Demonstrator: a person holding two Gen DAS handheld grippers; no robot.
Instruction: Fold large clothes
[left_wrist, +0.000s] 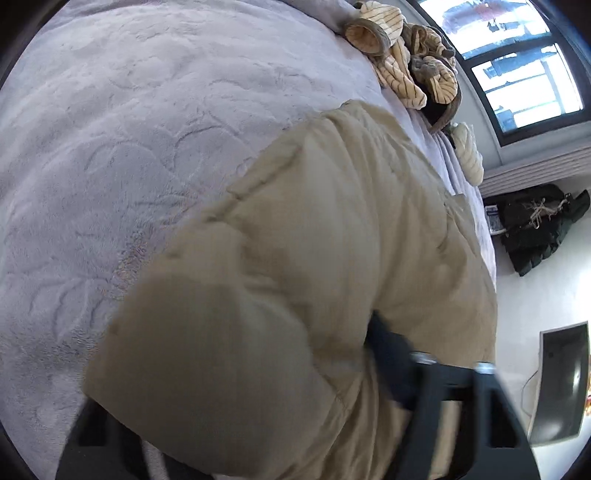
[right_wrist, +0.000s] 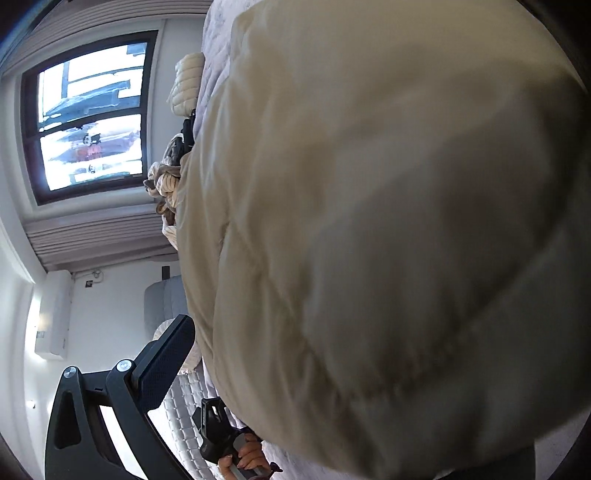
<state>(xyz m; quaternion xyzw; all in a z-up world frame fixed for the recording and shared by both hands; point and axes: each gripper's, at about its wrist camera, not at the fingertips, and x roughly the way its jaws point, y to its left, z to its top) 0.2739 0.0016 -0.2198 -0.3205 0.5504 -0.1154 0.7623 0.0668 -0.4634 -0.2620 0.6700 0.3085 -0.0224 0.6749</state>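
The lavender bed (left_wrist: 155, 155) carries the beige quilted coat (left_wrist: 332, 229), spread over its edge. The coat looks puffy, soft and light, prone to springing back; best taken at a seam or hem. The left hand-held gripper (left_wrist: 258, 398) pinches a thick fold. The right hand-held gripper (right_wrist: 295, 354) is spread wide around the padding, not clamping.

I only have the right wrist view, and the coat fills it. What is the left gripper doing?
Observer: The left gripper straddles a puffy fold of the coat, with one pad pressed into it.
Operator: What's beside the coat?
Observer: A wide stretch of bare lilac blanket.
Operator: Anything past the bed?
Observer: A black heap lies beyond the bed's edge.
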